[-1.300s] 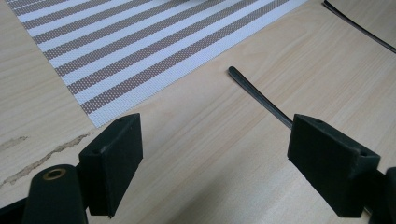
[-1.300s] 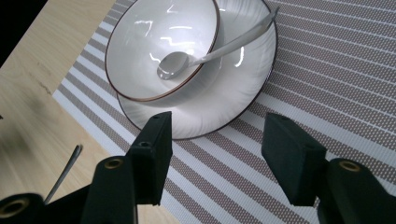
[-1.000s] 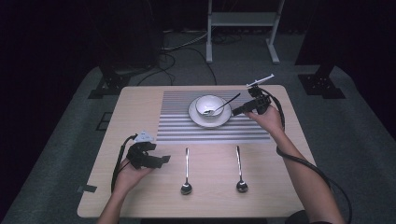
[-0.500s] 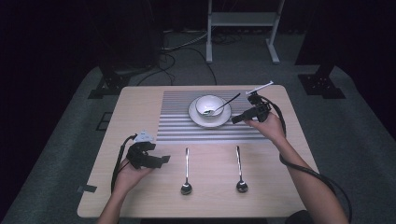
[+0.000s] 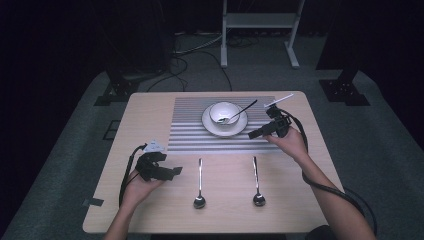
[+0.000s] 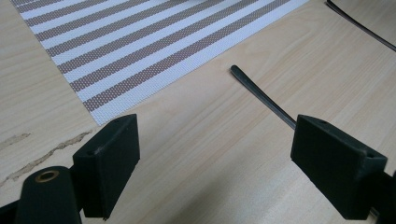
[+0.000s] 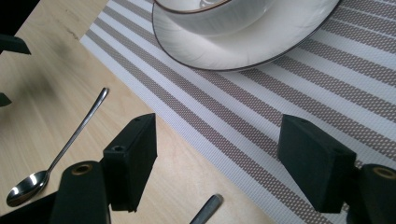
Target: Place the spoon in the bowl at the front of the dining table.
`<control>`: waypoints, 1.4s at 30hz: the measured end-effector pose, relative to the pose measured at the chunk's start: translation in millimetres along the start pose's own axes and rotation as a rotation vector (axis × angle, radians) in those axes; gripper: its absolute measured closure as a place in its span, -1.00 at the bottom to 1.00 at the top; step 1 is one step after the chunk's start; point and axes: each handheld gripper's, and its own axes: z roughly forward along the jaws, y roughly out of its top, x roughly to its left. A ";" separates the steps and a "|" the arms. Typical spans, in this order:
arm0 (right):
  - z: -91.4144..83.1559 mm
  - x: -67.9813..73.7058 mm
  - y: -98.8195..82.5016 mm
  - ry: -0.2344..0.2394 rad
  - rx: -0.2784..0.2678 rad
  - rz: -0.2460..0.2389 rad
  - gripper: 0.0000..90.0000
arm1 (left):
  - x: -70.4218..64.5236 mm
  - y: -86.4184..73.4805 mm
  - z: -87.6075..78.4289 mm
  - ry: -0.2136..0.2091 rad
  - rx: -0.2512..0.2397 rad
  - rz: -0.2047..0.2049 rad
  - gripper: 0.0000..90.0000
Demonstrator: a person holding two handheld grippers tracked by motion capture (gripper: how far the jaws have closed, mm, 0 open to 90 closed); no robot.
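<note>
- A white round ceramic bowl (image 5: 223, 112) sat on a white round plate with a thin dark rim (image 5: 210, 126), a dark-handled spoon (image 5: 242, 110) leaning in it, at the far middle of the pale wooden table (image 5: 305, 195).
- Under them lay a woven placemat striped white and grey-brown (image 5: 190, 135).
- Two shiny metal spoons, one to the left (image 5: 199, 181) and one to the right (image 5: 257, 181), lay near the front edge, well apart.
- The left black gripper (image 5: 169, 173) rested low, jaws wide apart and empty.
- The right black gripper (image 5: 255, 133) hovered beside the plate, jaws wide apart, holding nothing.
</note>
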 end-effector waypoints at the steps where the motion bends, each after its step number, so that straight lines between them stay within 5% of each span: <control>1: 0.3 0.6 -0.9 0.000 0.002 -0.001 -0.40 | 0.1 -0.1 0.1 0.000 0.000 0.000 -0.74; 42: 3.9 5.3 -51.6 0.094 -0.030 -0.002 -0.42 | 1.4 -0.5 -0.5 0.019 0.002 -0.002 -0.79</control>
